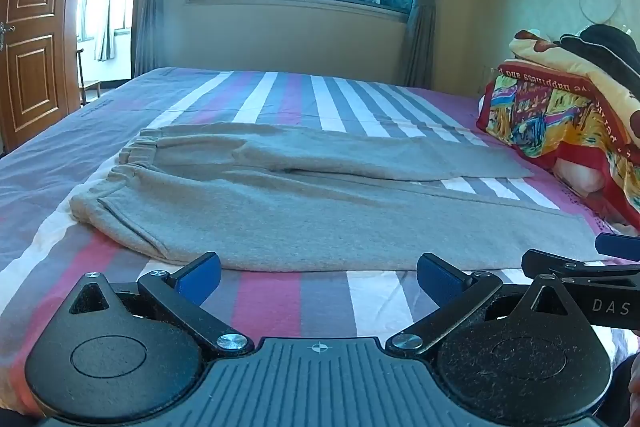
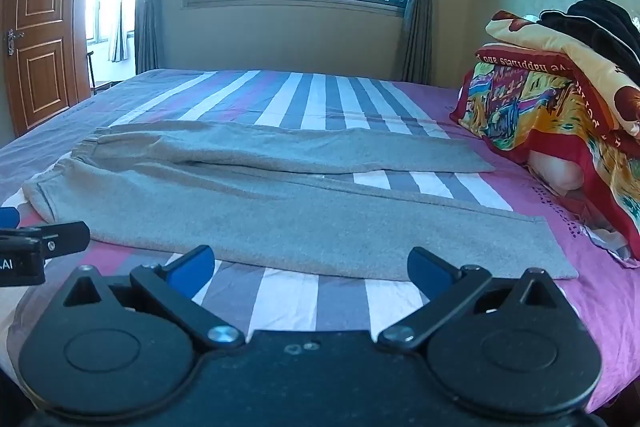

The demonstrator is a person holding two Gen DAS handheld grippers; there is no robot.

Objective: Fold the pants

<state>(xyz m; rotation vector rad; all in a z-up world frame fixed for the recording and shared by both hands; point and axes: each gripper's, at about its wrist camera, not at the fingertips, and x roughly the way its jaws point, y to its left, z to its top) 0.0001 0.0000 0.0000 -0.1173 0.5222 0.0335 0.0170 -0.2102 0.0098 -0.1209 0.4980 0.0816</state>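
Both grippers hover spread wide and empty at the near edge of the bed: left gripper [image 1: 319, 277], right gripper [image 2: 311, 269], fingertips just short of the grey pants [image 1: 304, 215], touching nothing. Those pants lie flat across the striped bedsheet [image 1: 280, 95], waistband left, legs running right toward folded blankets [image 1: 568, 107]

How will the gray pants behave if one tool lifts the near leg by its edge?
The gray pants lie limp and flat on the striped sheet, so they would probably drape and sag instead of holding shape. The fabric looks thick and fleecy, so likely grippy. Both the left tool and the right tool are open.
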